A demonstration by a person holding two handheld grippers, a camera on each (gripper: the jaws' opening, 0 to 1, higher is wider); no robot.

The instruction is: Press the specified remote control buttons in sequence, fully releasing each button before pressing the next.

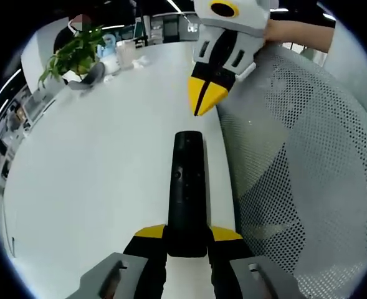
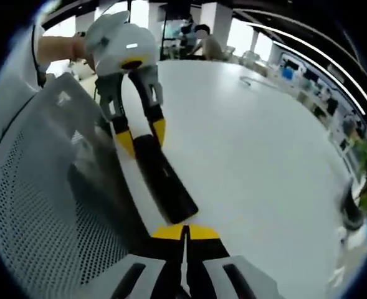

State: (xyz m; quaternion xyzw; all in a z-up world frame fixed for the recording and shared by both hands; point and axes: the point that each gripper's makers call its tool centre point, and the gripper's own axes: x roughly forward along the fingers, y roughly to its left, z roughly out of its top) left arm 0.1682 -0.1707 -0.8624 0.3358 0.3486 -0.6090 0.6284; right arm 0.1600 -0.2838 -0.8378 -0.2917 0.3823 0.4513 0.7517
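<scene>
**Remote clamped near the tabletop edge, pressing tongs poised above it**

In the left gripper view, the left tongs [image 1: 186,240] are clenched on the near end of the black remote control [image 1: 187,187], yellow tips on either side of its body. The remote runs away from the camera along the white tabletop [image 1: 96,180], close to the edge, where a grey mesh chair back [image 1: 308,180] stands just beside it.

Past the far end of the remote hang the right tongs [image 1: 203,94], yellow tips pressed together into one point, clear of the remote. The right gripper view agrees: the right tongs [image 2: 184,233] sit closed with nothing between them, just short of the remote's end [image 2: 164,177], and the left tongs [image 2: 141,134] grip its other end.

The risks, as I judge them:
- The remote is held at one end only, so a press near the free end could tip or swivel it in the grip.
- A press that lands off-centre could catch a neighbouring button; the buttons are too small and dark to tell apart here.
- A sideways shove could push the remote toward the edge and the chair.

Farther off, a potted plant [image 1: 77,53] and a cup [image 1: 125,54] stand well apart from the work.
</scene>
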